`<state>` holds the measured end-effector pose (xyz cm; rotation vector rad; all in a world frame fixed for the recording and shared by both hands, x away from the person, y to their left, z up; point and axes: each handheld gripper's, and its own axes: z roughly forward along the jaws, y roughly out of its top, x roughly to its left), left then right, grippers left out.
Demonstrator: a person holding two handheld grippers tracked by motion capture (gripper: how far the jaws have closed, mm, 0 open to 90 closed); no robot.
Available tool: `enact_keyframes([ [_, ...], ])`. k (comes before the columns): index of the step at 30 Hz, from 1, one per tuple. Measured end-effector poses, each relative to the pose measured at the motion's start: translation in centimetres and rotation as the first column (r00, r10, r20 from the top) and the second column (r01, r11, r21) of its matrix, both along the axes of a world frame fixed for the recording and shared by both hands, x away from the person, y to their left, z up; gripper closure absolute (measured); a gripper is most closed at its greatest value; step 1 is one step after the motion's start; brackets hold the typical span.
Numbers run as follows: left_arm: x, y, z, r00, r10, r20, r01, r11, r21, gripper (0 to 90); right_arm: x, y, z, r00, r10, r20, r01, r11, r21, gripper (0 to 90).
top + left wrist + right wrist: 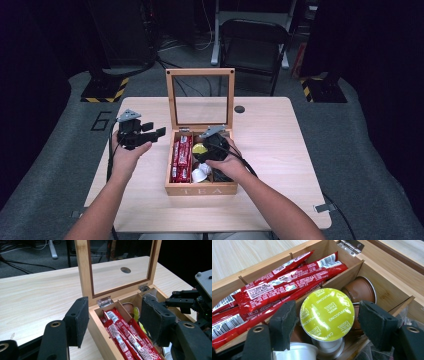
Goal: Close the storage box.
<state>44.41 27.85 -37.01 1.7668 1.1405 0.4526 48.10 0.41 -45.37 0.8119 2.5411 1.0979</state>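
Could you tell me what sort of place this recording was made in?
Probably a lab or studio set up for recording, not a home: black curtains around the table, cables across the grey floor, hazard-striped stand bases, and a folding chair.

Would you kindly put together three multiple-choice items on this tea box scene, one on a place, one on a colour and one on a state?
1. Where do the red sachets lie in the wooden box?
A. in the compartment on the high view's left
B. in the middle compartment
C. on the table beside it

2. What colour is the foil top of the capsule between the right tongs?
A. red
B. yellow-green
C. blue

3. How is the box's glass lid?
A. shut
B. taken off, lying flat
C. open, standing upright

Answers: 1 A, the high view shows the sachets along the box's left side. 2 B, the right gripper view shows a yellow-green top printed "Cappuccino". 3 C, the lid stands up on its hinges behind the compartments.
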Motion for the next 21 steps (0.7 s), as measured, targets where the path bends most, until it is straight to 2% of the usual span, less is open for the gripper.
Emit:
enact_keyframes([
  [1, 0.00, 0.00, 0.00, 1.0000, 0.000, 0.000, 0.000, 1.0000, 0.000, 40.1, 0.00, 0.00, 0.00, 1.0000, 0.000, 0.000, 0.000, 1.0000, 0.000, 30.5],
  [2, -0.01, 0.00, 0.00, 1.0000, 0.000, 0.000, 0.000, 1.0000, 0.002, 40.1, -0.06, 0.09, -0.08, 0.9998, -0.004, -0.020, 0.004, 1.0000, -0.007, 30.0],
  [7, 0.02, 0.03, 0.00, 1.0000, -0.004, 0.003, 0.004, 0.9999, 0.012, 40.1, 0.13, 0.26, -0.21, 0.9999, -0.004, -0.015, 0.004, 1.0000, -0.004, 30.0],
  [8, 0.01, 0.03, 0.01, 1.0000, -0.003, 0.005, 0.003, 0.9999, 0.012, 40.1, 0.08, 0.35, -0.21, 0.9996, -0.006, -0.029, 0.006, 1.0000, -0.007, 29.9],
  [13, 0.00, 0.10, 0.03, 1.0000, 0.003, 0.003, -0.003, 1.0000, 0.009, 40.1, 0.12, 0.76, -0.43, 0.9996, 0.011, -0.026, -0.012, 0.9996, -0.027, 29.9],
  [21, -0.03, 0.12, 0.06, 1.0000, 0.002, 0.006, -0.002, 1.0000, 0.006, 40.1, 0.25, 0.82, -0.46, 0.9994, -0.002, -0.034, 0.001, 0.9995, -0.031, 35.1],
])
